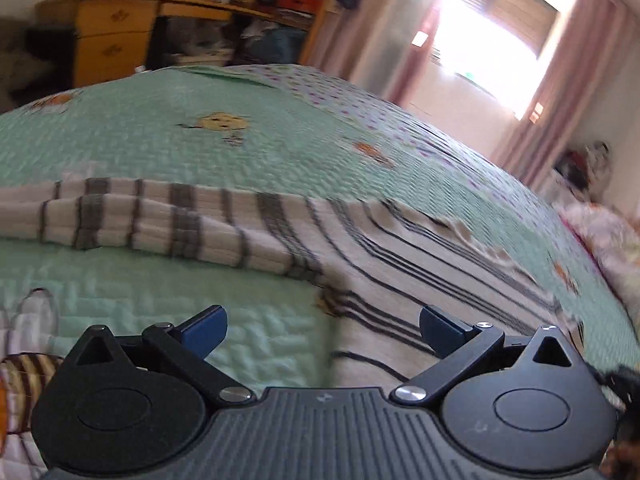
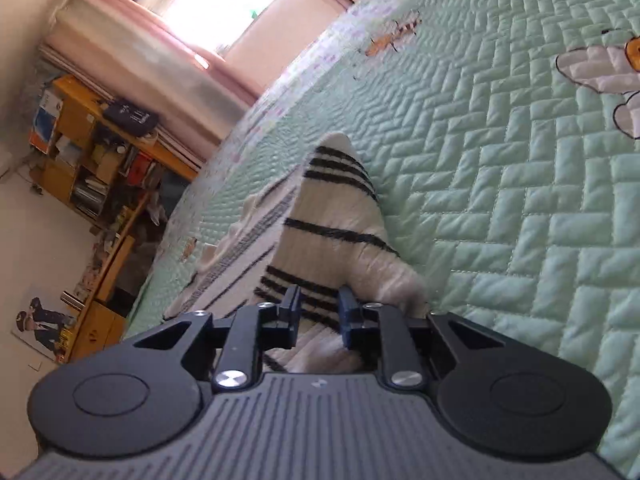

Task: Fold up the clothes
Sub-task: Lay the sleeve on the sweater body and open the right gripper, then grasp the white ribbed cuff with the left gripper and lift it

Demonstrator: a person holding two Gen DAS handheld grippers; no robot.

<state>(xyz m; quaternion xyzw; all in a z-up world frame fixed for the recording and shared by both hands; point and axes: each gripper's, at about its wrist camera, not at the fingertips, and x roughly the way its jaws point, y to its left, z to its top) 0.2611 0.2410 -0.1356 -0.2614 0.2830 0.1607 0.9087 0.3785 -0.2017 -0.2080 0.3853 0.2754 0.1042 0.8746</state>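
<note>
A white knitted garment with dark stripes (image 1: 400, 276) lies on the green quilted bedspread (image 1: 200, 148). One sleeve (image 1: 160, 216) stretches out to the left. My left gripper (image 1: 322, 330) hovers just above the garment's near edge, jaws wide open with nothing between them. In the right wrist view, the same striped garment (image 2: 336, 220) rises off the bedspread (image 2: 520, 240) in a tented fold toward my right gripper (image 2: 320, 316). Cloth fills the narrow gap between its blue pads (image 2: 347, 312), so it is shut on the fabric.
A wooden desk with drawers (image 1: 116, 36) and cluttered shelves (image 2: 84, 148) stand beyond the bed's far side. A bright window (image 1: 496, 20) has pink curtains (image 1: 560, 92). Pink bedding (image 1: 600, 232) lies at the bed's right end.
</note>
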